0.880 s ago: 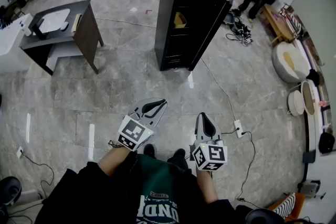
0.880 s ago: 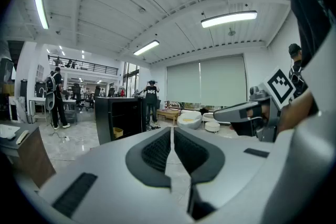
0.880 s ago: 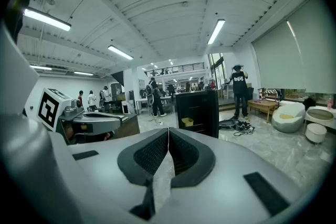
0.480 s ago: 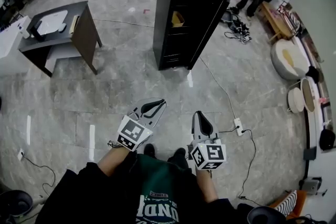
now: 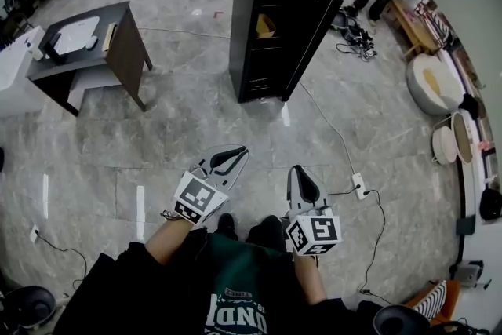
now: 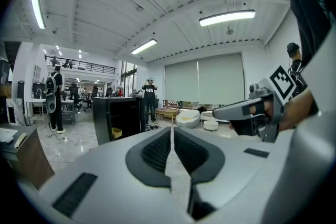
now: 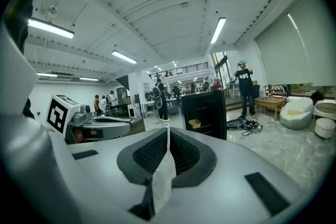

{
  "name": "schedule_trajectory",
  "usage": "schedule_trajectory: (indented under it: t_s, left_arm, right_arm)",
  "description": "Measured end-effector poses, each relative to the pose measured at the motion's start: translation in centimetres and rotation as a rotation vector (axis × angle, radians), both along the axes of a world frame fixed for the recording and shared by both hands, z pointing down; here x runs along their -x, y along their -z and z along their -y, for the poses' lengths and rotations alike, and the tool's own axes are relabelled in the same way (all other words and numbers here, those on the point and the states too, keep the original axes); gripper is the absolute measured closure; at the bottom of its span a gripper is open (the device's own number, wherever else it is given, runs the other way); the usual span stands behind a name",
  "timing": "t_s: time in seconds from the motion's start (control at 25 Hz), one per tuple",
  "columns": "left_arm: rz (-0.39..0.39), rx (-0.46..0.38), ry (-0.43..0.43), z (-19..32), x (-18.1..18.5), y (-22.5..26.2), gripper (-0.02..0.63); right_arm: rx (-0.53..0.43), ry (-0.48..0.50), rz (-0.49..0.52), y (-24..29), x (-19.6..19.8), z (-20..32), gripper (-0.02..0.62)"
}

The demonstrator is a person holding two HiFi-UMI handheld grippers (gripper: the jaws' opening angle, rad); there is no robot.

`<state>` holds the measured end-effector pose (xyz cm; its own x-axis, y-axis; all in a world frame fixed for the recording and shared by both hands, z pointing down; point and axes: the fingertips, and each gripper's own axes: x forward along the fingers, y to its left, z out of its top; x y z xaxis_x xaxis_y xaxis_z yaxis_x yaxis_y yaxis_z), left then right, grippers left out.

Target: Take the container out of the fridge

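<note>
While left tool (image 5: 241, 152) and right tool (image 5: 300, 170) sit pinched together, empty, yellow container (image 5: 266, 28) rests inside black fridge (image 5: 294, 8)

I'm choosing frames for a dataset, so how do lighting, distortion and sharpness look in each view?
Head view: even light, sharp, the fridge tilted by the wide lens, its yellow container small but readable. Left gripper view: strong fisheye, black corners, a ceiling lamp blown out, the left gripper close and soft. Right gripper view: same fisheye and dark rim, the right gripper soft.
</note>
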<state>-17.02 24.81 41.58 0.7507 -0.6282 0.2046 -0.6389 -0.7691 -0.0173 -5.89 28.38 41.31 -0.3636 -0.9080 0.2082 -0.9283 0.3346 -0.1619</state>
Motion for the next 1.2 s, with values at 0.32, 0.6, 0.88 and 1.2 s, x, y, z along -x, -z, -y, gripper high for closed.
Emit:
schedule_trajectory:
  t_s: [0.32, 0.6, 0.88, 1.2]
  left_arm:
    - [0.005, 0.006, -0.011, 2.0, -1.2, 0.1, 0.58]
    - [0.015, 0.009, -0.019, 6.4, -3.4, 0.0, 0.58]
    - [0.018, 0.022, -0.004, 14.6, -6.0, -0.2, 0.58]
    - [0.033, 0.025, 0.044, 22.6, -8.6, 0.4, 0.581]
  right_arm:
    - [0.014, -0.011, 0.01, 0.1, -1.3, 0.9, 0.557]
    - [0.01, -0.023, 0.006, -0.4, -3.4, 5.5, 0.557]
    - [-0.01, -0.019, -0.022, -0.5, -6.7, 14.1, 0.557]
    - [-0.012, 0.044, -0.03, 0.4, -9.3, 23.7, 0.557]
